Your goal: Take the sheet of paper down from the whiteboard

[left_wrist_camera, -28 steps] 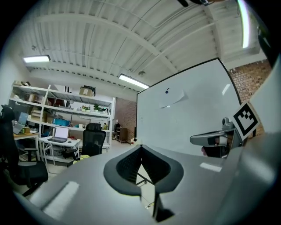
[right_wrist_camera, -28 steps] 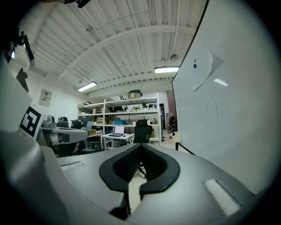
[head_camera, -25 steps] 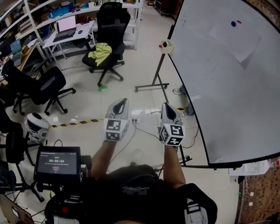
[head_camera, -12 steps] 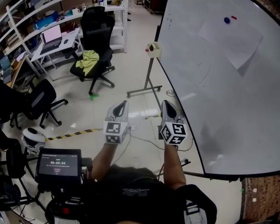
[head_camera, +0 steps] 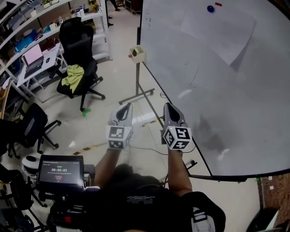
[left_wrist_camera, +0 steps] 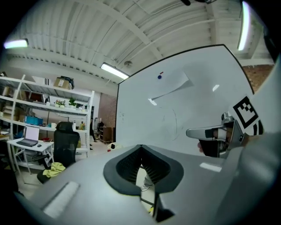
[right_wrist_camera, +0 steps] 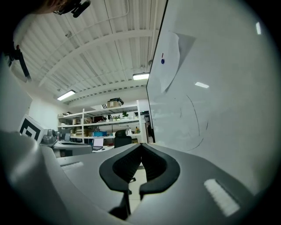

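Flat white paper (head_camera: 218,32), glossy curved whiteboard (head_camera: 235,104)

Grey left hand-held gripper (head_camera: 127,105) and right hand-held gripper (head_camera: 168,105) carry black-and-white marker cubes (head_camera: 177,137).

Head camera above, two gripper cameras looking level.
The head view looks steeply down from over the person; each gripper view faces along its own jaws, close behind them; all three share the large white whiteboard (head_camera: 235,99).

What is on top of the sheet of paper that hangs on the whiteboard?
A round blue magnet sits at its upper edge; a small red piece is just beside it. The board surface behind the sheet is covered.
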Motion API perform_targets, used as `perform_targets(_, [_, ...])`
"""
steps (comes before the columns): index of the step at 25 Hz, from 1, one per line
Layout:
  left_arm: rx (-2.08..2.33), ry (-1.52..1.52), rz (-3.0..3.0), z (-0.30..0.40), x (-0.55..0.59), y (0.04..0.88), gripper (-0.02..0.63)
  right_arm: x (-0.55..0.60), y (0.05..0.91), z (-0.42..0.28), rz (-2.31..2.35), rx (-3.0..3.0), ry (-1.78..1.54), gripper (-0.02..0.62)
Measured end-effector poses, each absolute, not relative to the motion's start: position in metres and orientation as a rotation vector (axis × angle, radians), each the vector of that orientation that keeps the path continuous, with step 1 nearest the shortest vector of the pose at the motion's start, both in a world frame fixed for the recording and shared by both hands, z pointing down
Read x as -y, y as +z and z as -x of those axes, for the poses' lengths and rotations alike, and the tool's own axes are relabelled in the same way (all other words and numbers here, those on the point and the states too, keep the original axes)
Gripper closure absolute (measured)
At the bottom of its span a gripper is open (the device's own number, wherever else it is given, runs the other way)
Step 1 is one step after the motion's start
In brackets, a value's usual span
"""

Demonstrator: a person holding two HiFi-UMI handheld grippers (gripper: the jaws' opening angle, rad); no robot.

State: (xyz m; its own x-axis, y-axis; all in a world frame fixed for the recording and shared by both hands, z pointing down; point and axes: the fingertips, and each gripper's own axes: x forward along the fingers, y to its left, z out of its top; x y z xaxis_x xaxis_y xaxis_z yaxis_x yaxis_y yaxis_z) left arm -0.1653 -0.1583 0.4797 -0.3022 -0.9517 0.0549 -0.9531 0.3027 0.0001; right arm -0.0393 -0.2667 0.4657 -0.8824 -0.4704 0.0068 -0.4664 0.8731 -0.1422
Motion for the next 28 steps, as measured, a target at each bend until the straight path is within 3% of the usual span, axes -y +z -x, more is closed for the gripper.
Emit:
perform_targets(5, [2.419, 0.025, -1.972, 0.187, 0.240, 0.477, 0.604, 0.331, 0.458, 0.061, 0.848, -2.971, -0.165, 0.581])
perform_targets(13, [2.242, -0.062, -2.362, 0.170, 0.345, 0.404, 0.604, 0.386, 0.392, 0.037, 1.112, -2.807, 0.014, 0.581])
perform_targets(28, [1.914, -0.182, -2.869, 0.130, 0.448, 0.284, 0.604, 0.415, 0.328, -0.005, 1.544, -2.461, 0.169, 0.566])
